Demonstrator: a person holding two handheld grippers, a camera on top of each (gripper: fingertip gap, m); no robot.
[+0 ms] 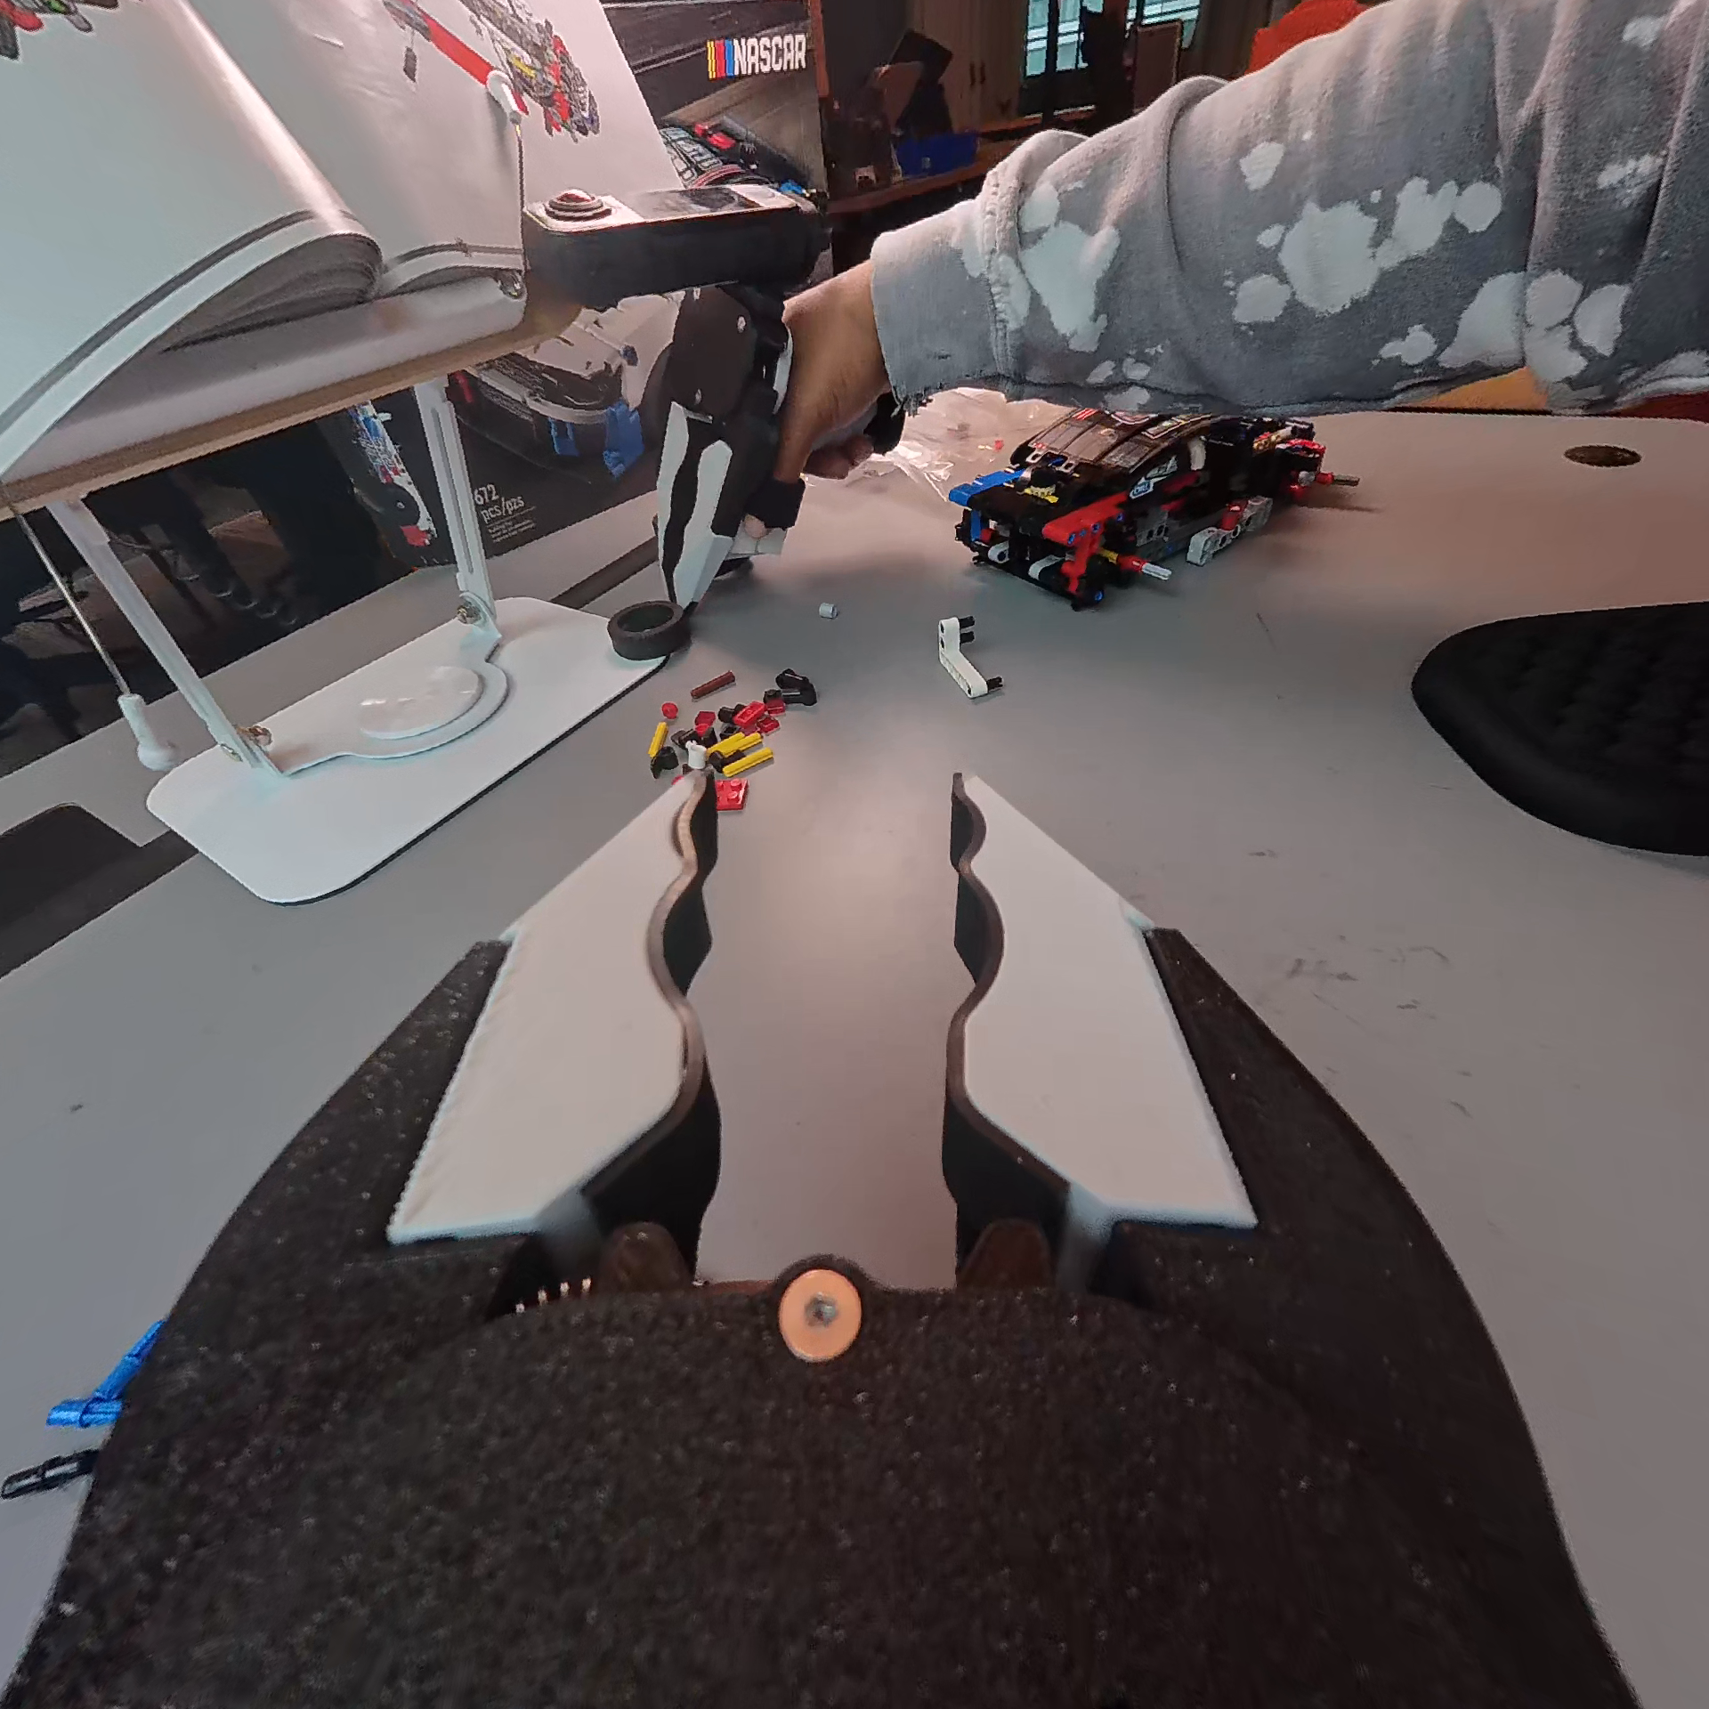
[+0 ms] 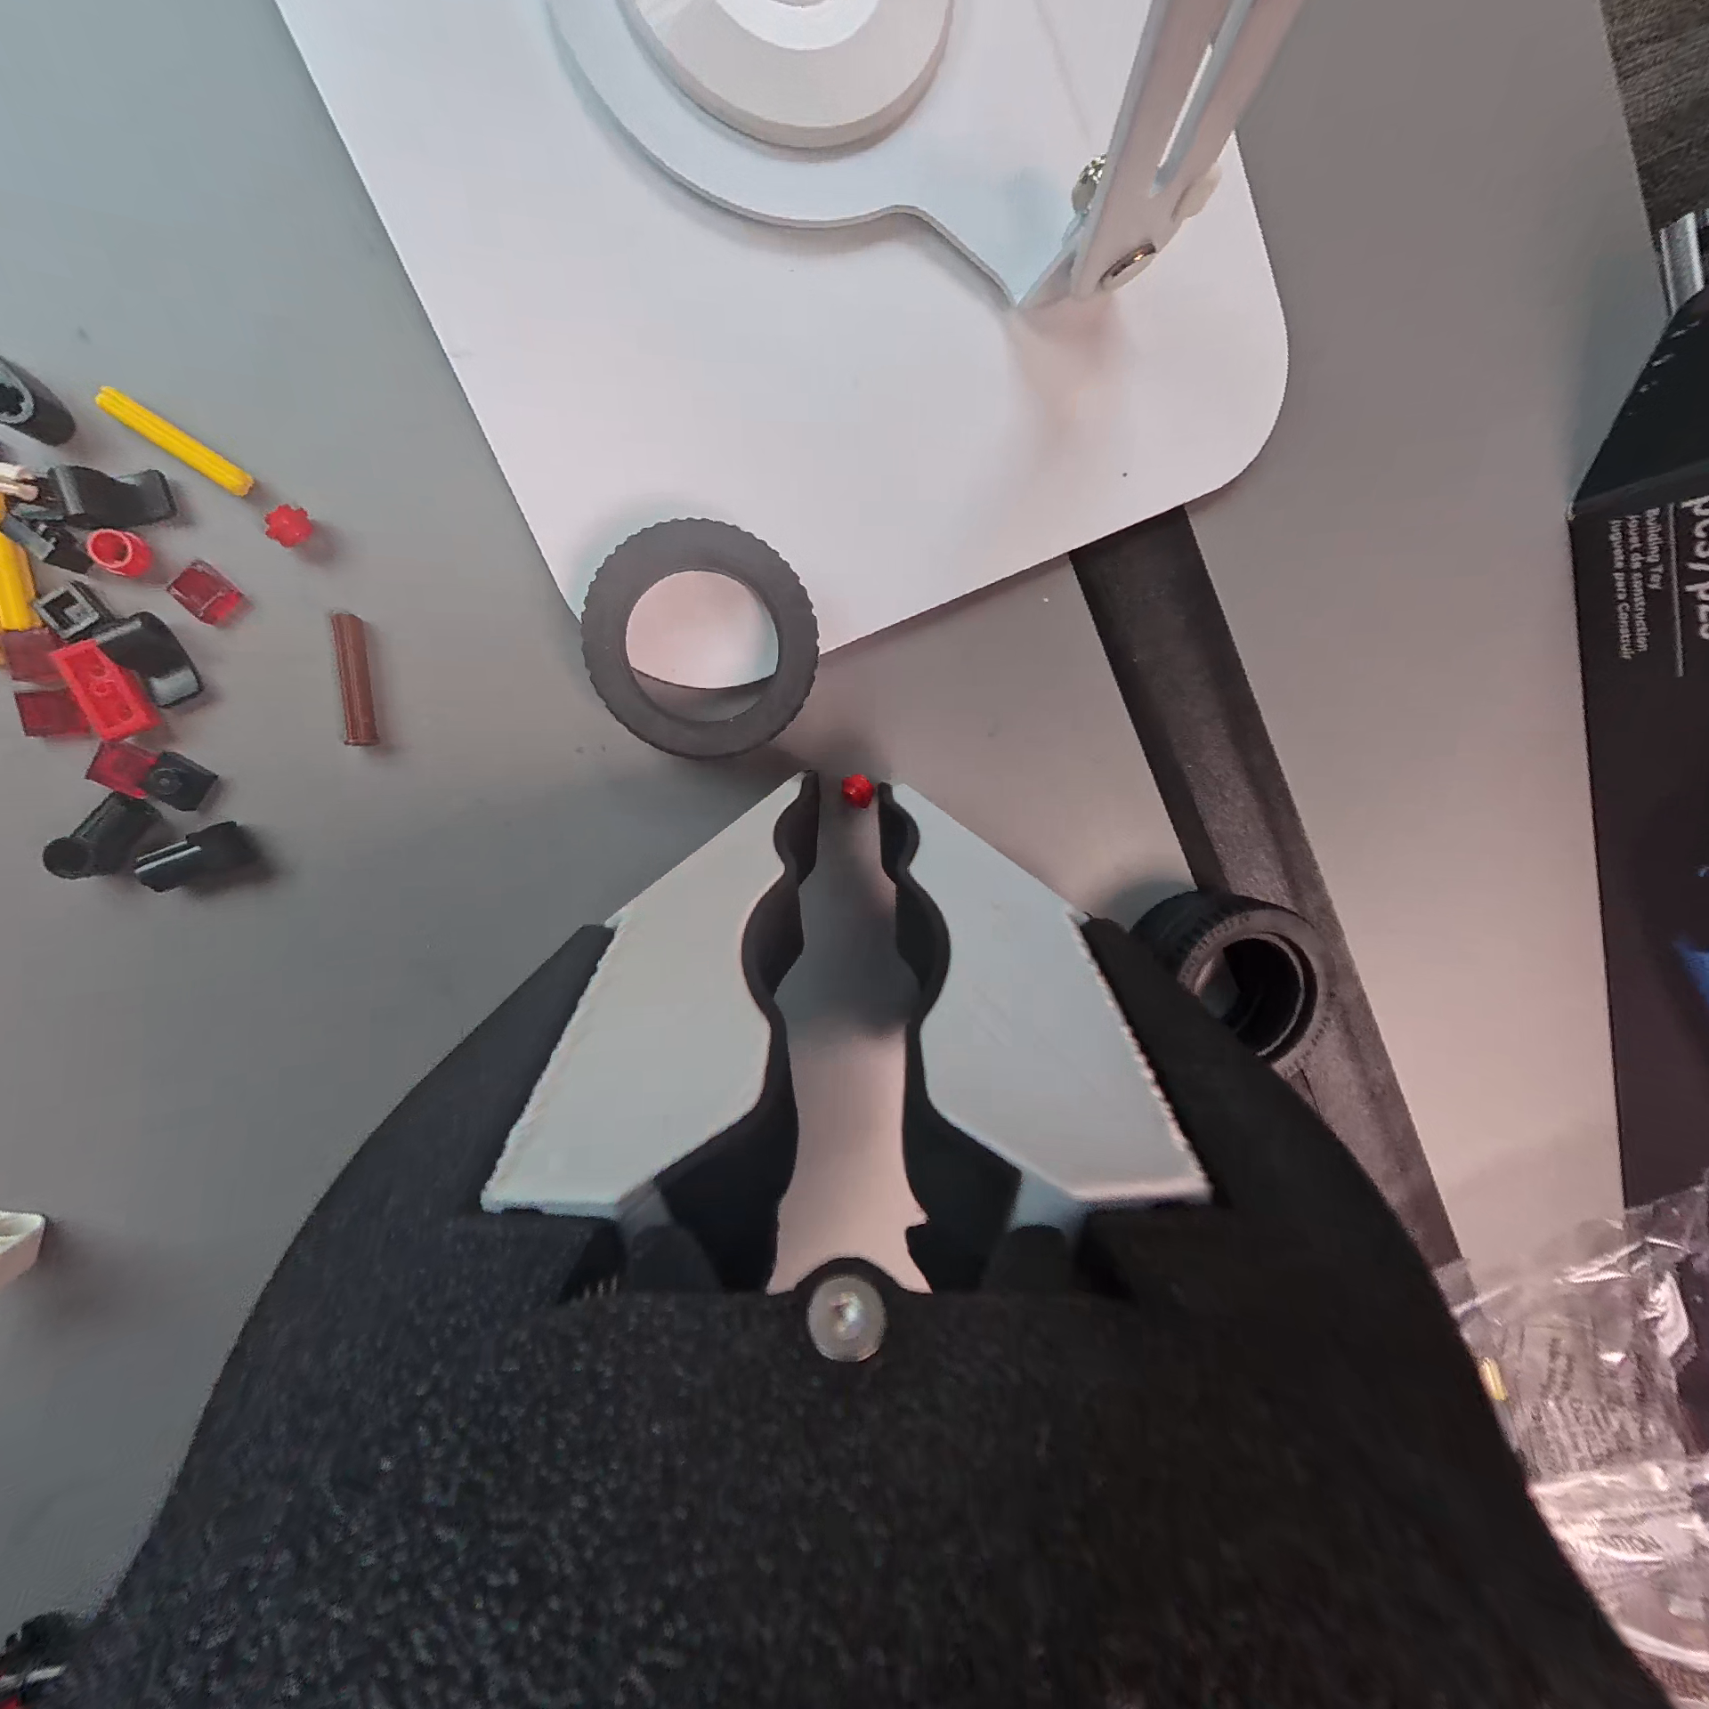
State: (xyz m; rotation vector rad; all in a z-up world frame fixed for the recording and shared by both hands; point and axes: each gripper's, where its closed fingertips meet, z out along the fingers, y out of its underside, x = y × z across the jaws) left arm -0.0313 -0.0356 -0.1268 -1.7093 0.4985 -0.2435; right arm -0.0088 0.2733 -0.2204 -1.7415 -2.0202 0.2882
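My right gripper [image 2: 846,789] points down at the grey table, its jaws only narrowly apart. A tiny red round piece [image 2: 857,789] lies between the fingertips, close to the right one, with a small gap on its left. A black tyre [image 2: 700,638] lies just beyond the tips, half on the white stand base [image 2: 925,416]. In the left wrist view the right gripper [image 1: 703,573] shows in a person's hand beside that tyre [image 1: 643,631]. My left gripper [image 1: 826,791] is open and empty above the table. A pile of small red, yellow and black pieces [image 1: 731,731] lies by its left fingertip.
A half-built black toy car [image 1: 1137,490] stands at the back right. An open instruction book [image 1: 231,185] rests on the white stand. A white angled beam [image 1: 962,652], a black mat [image 1: 1591,721], a second tyre [image 2: 1239,980], a dark box [image 2: 1646,740] and plastic bags [image 2: 1609,1387] lie around. One gripper's finger ends stand about 35 centimetres off the other's.
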